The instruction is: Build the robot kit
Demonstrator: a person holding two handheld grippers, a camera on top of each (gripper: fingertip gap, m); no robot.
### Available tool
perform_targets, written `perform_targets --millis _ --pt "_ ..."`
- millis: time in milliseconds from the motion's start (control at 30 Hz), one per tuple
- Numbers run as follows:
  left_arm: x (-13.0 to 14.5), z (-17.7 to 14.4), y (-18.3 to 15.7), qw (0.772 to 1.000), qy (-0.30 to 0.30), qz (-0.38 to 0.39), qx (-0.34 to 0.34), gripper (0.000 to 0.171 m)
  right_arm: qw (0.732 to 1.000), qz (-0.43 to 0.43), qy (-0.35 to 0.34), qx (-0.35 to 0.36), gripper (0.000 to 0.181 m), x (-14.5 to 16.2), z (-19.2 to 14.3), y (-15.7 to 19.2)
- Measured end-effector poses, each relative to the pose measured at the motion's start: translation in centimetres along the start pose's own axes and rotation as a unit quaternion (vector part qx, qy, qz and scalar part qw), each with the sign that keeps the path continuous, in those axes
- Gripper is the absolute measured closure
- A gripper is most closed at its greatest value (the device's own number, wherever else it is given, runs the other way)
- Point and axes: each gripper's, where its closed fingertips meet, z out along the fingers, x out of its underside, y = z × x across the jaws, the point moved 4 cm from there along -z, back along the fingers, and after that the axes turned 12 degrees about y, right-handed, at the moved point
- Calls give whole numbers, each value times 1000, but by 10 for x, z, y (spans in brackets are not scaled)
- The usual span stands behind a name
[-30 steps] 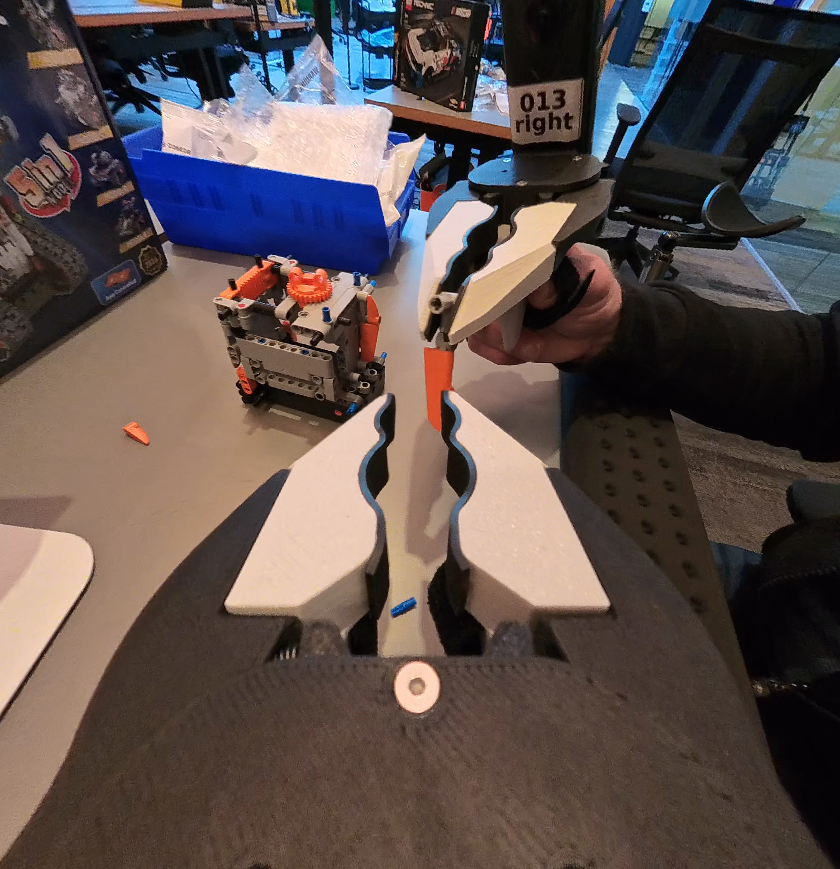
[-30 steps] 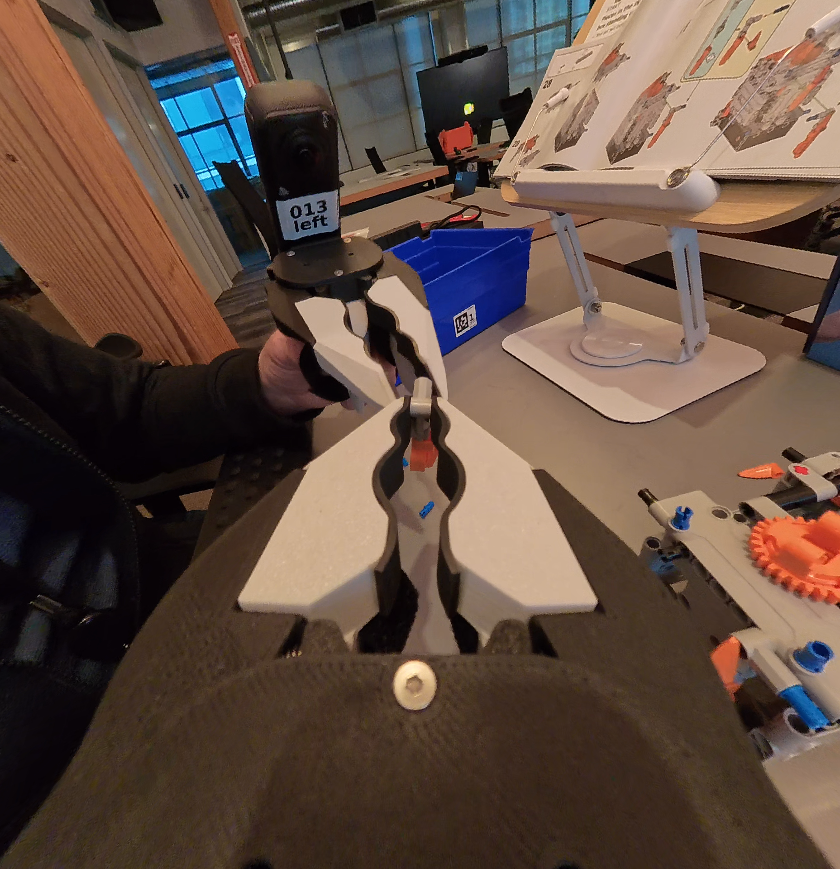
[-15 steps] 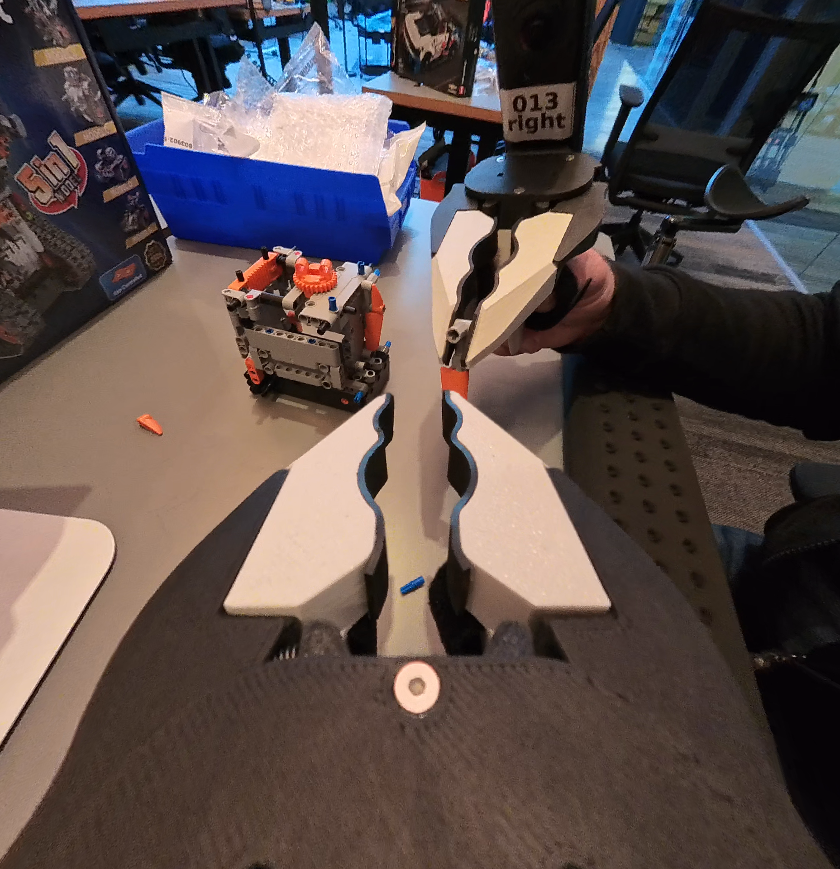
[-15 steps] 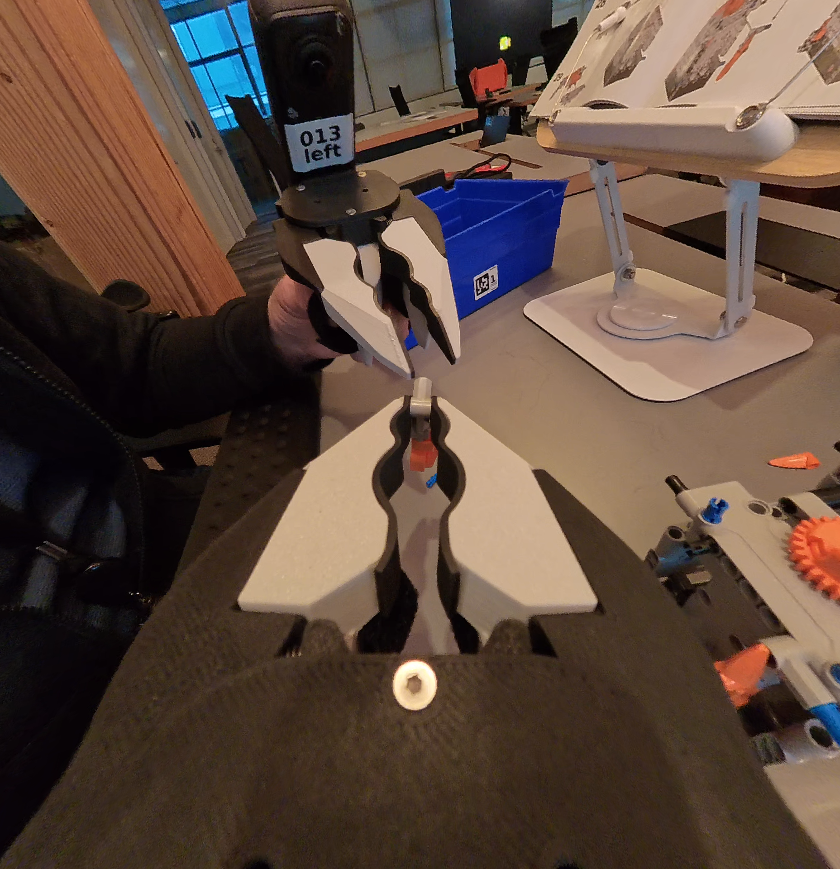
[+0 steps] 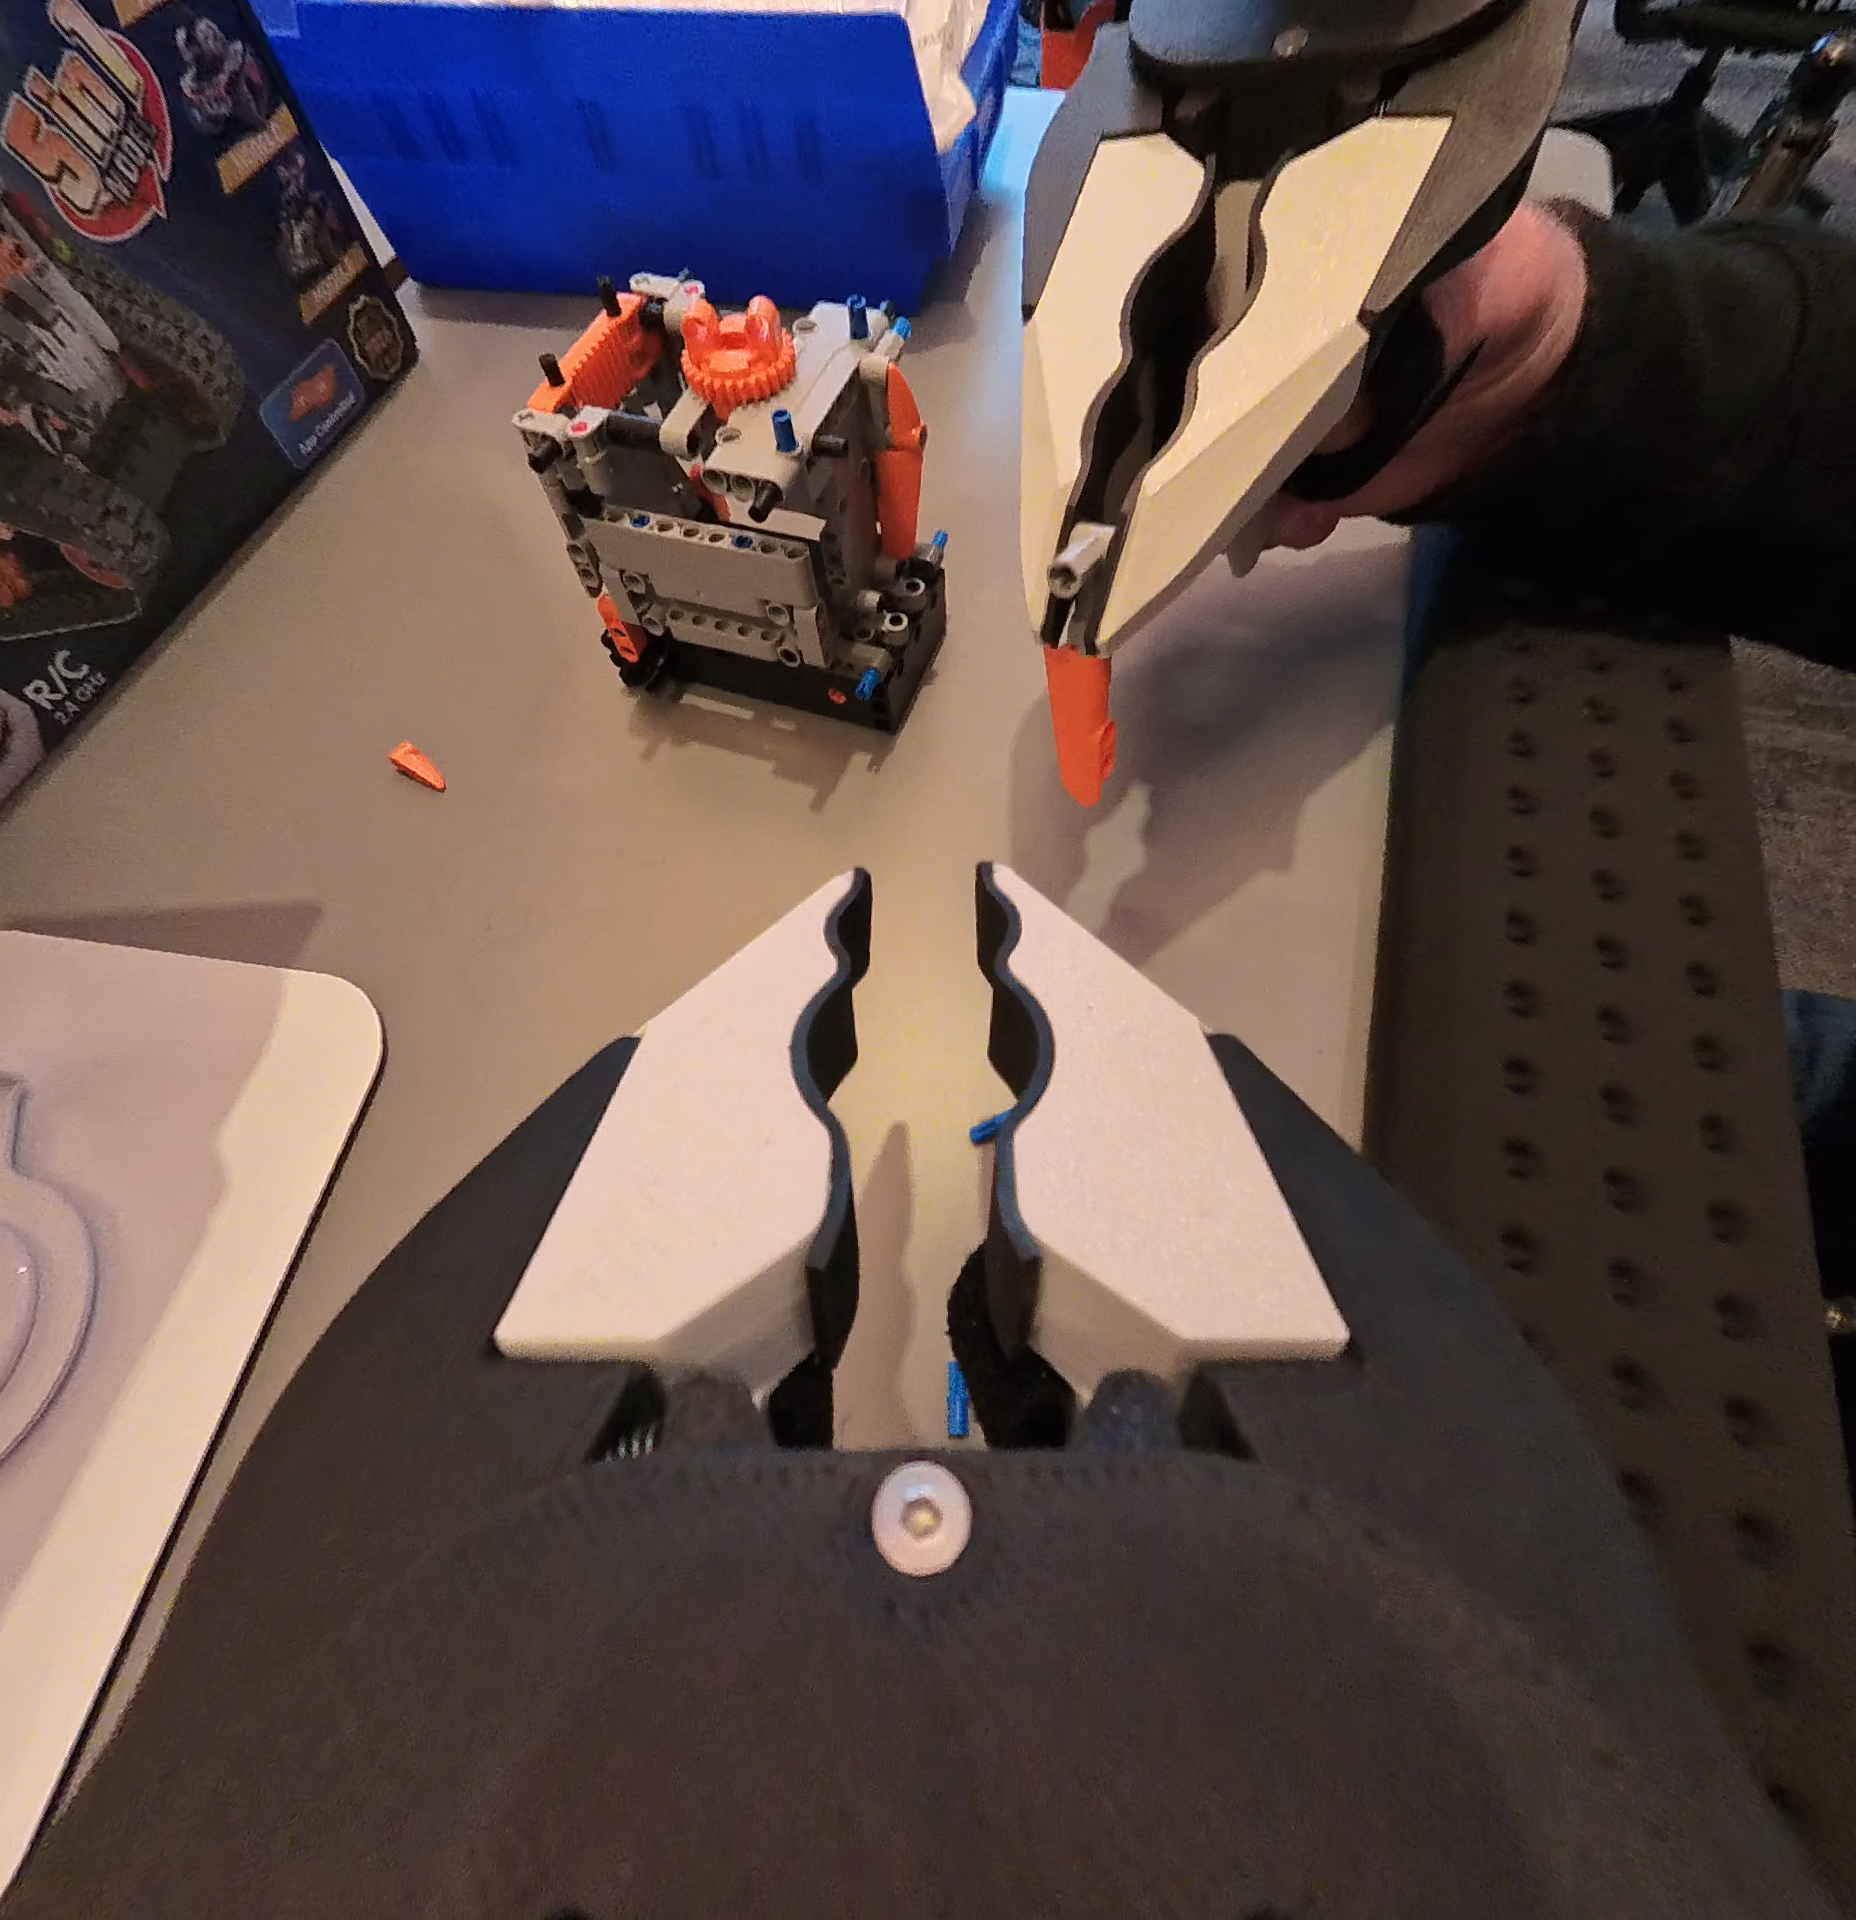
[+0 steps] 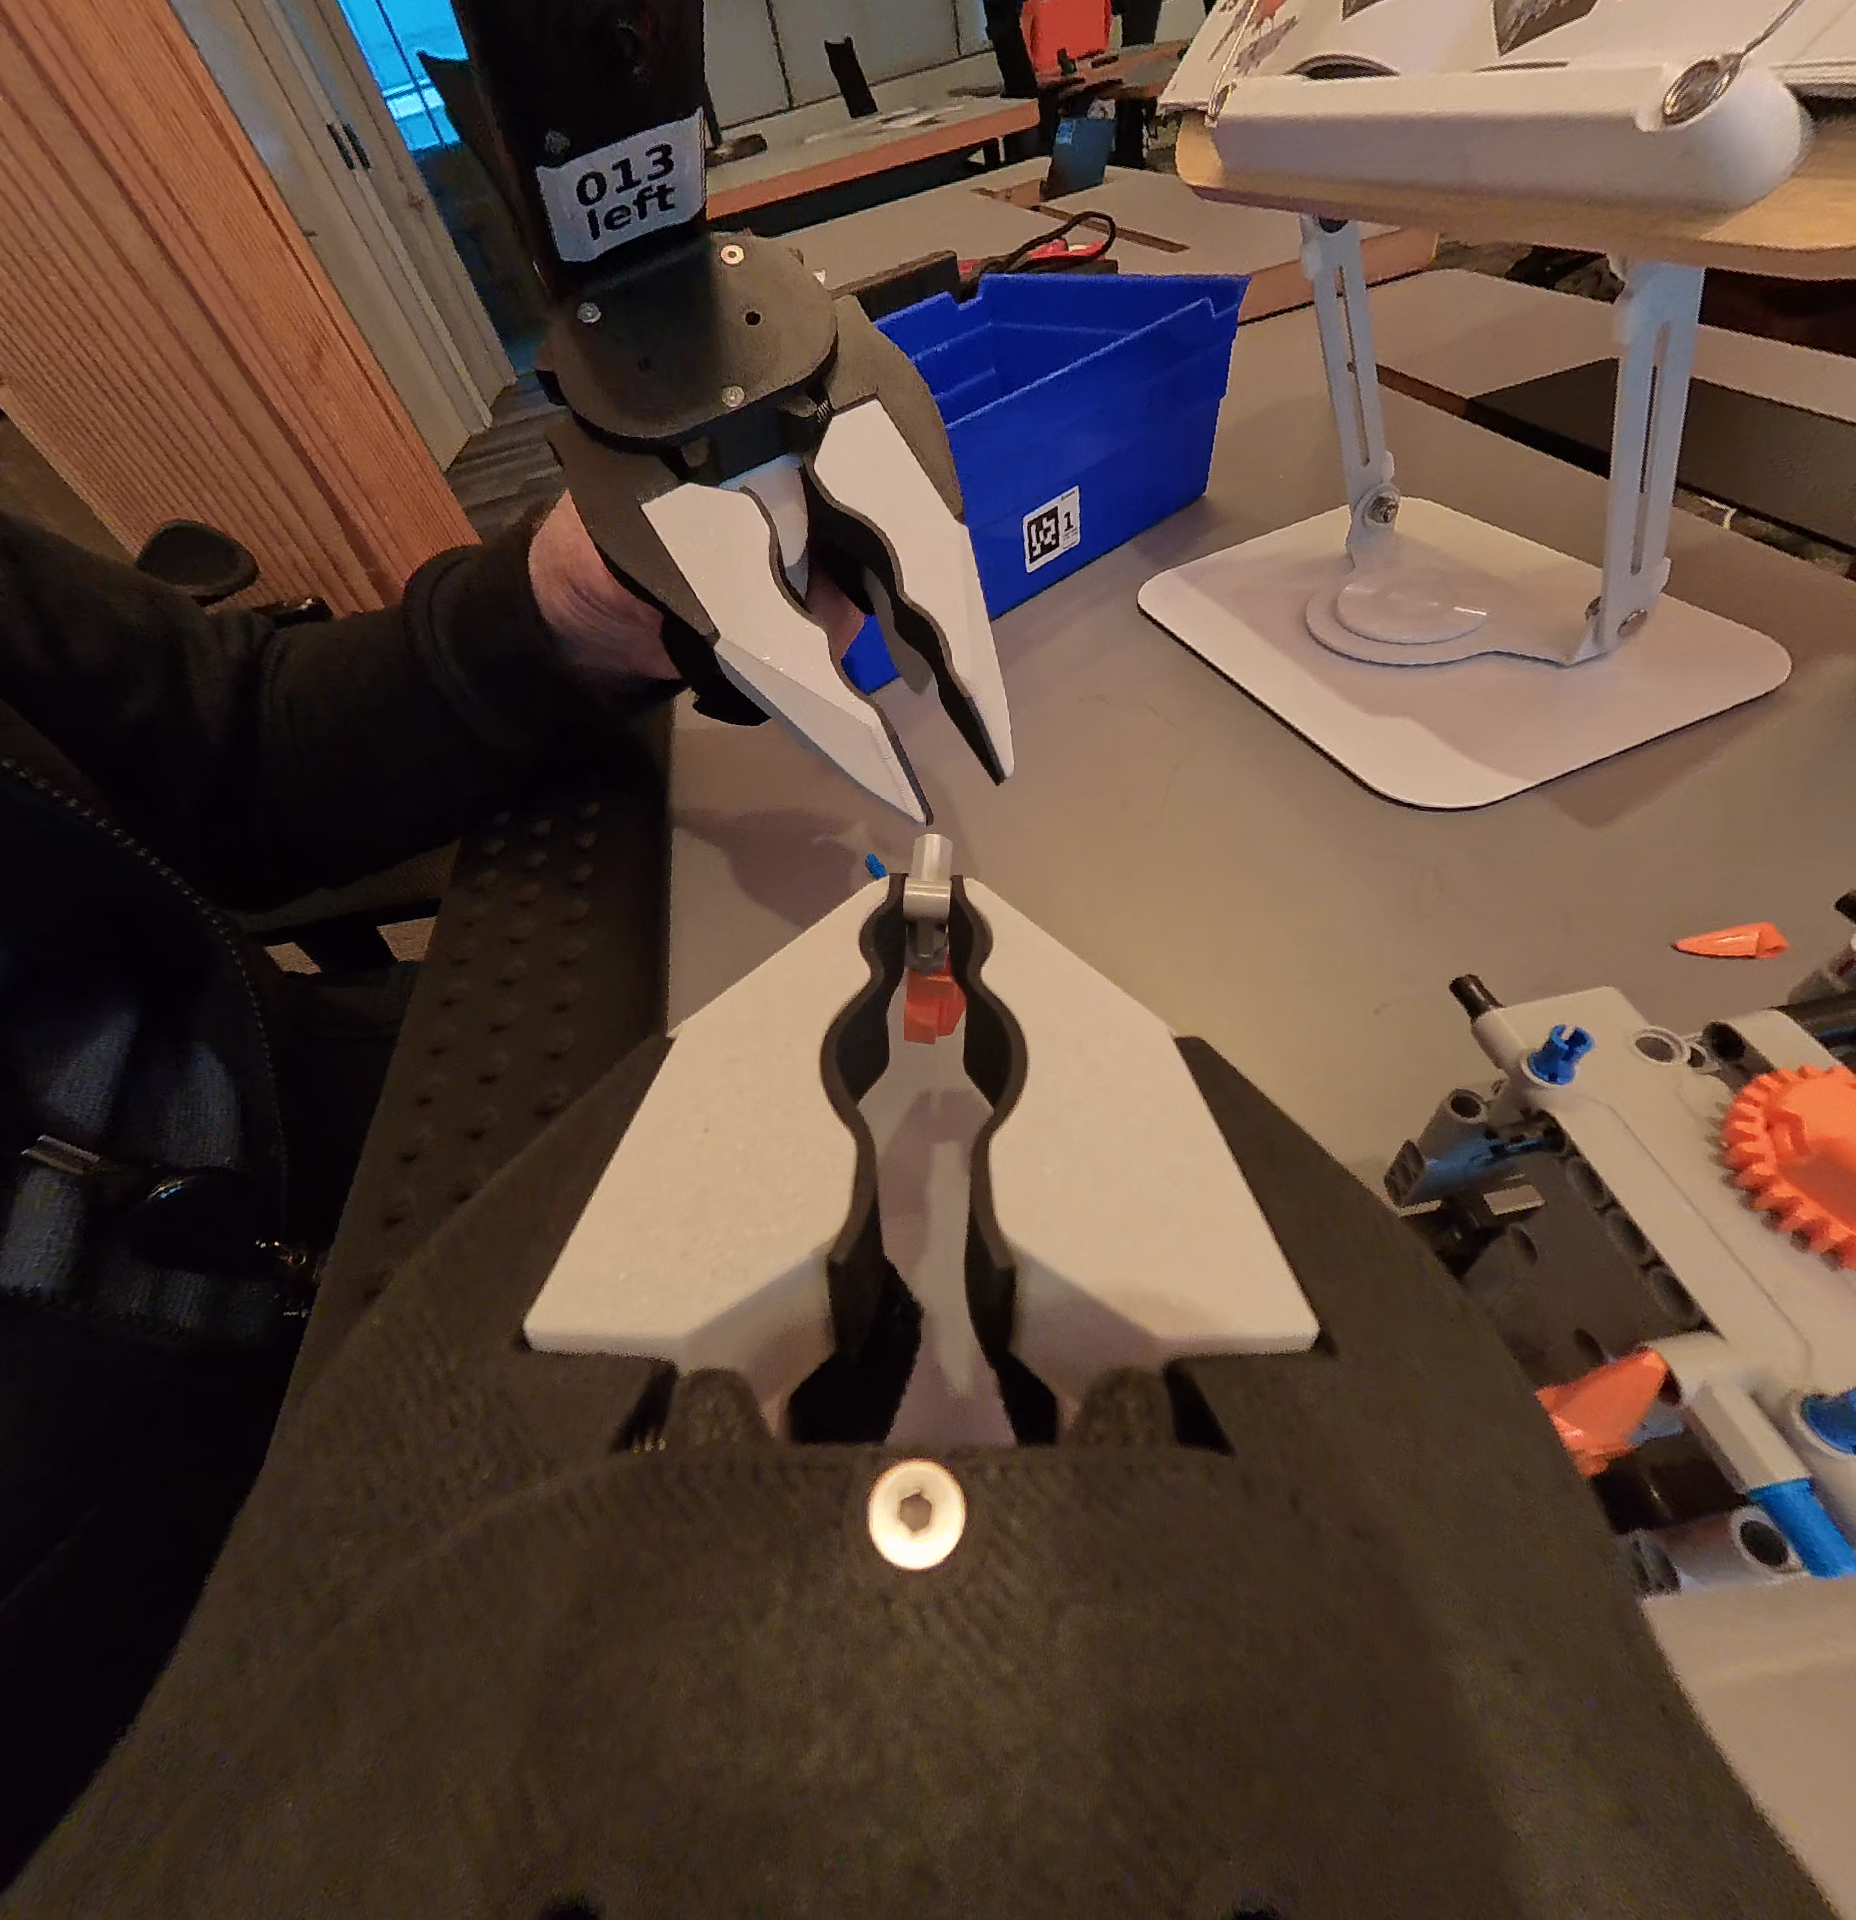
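Presently my right claw (image 6: 926, 904) pinches a grey-and-orange building-toy piece (image 5: 1078, 717), long axis along the fingers; my left claw (image 5: 922, 883), spread and empty, sits just beside its orange tip, over the table (image 5: 467, 883).

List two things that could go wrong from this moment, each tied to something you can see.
1. The right gripper pinches the grey-and-orange piece only at its fingertips, so the piece might twist or drop to the table.
2. The open left gripper hangs above loose blue pins; a careless move could scatter them.
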Motion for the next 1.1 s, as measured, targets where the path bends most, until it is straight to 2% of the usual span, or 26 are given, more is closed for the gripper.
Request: perform_targets --millis 100,233,400,533,667,867,1100 --pt "5 3 2 1000 22 2 -11 154 1000 5 1 -2 176 1 -1 -1" --pt "20 3 12 996 66 0 -63 159 1000 5 7 9 176 5 -6 -5" --pt "18 -21 16 996 47 -24 -66 160 1000 8 8 14 176 6 -9 -8" --pt "27 -28 14 995 75 -26 -59 163 1000 9 22 10 176 10 -5 -7" --pt "37 -19 5 993 116 -14 -34 163 999 8 44 1 176 14 1 -5" --pt "53 11 -12 982 186 34 7 162 998 0 68 -10 176 19 7 0" --pt "61 34 -19 973 204 108 24 154 997 0 74 -35 176 22 9 5"
